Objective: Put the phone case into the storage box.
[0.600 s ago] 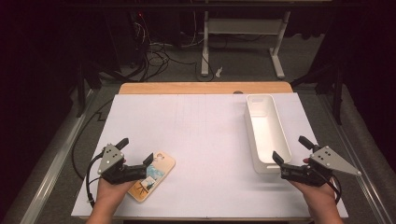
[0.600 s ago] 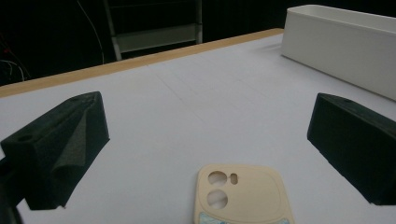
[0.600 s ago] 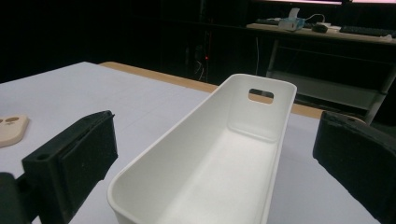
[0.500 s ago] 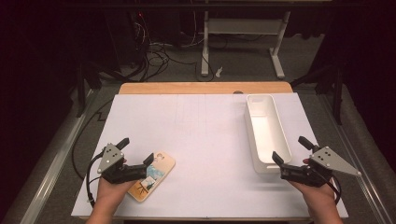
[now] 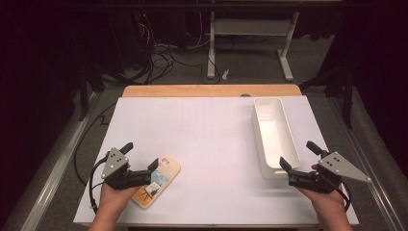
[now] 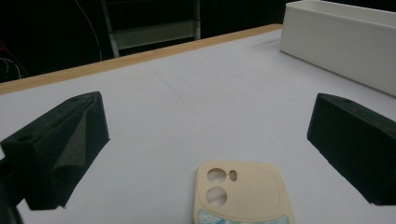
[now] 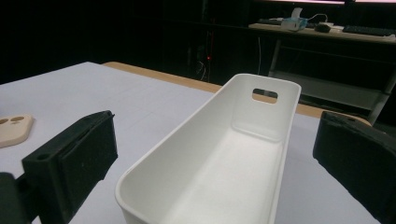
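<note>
- Phone case (image 5: 157,182) lies flat on the white table cover (image 5: 207,144), lower left of the high view, patterned back up; in the left gripper view it sits at bottom centre (image 6: 243,193).
- Left gripper (image 5: 142,163) is poised just over the case's near end, jaws spread wide and holding nothing; in its own view the two black pads stand at the far left and far right of the frame with the case low between them.
- Right gripper (image 5: 297,155) sits at lower right of the high view, at the near end of the white bin (image 5: 274,134); jaws wide, empty, and the bin's near rim (image 7: 196,172) lies between them without visible contact.
- Handling, as a judgement: the case looks light, thin and a little flexible, an empty shell with a smooth, likely slippery surface. Not fragile, but it lies flush on the cover, so little edge is offered.
- Best hold, as a judgement: across the short width, pads on the two long side edges near the middle; a pinch at a corner may let it swing or bend.
- Orientation: long axis runs diagonally in the high view, from lower left to upper right. Camera cut-outs (image 6: 215,184) sit at the upper-right end, the end that points away from the person and roughly toward the bin.
- Bin's long axis runs from bottom toward top of the high view; handle slot (image 7: 265,95) at its far end; inside looks empty.
</note>
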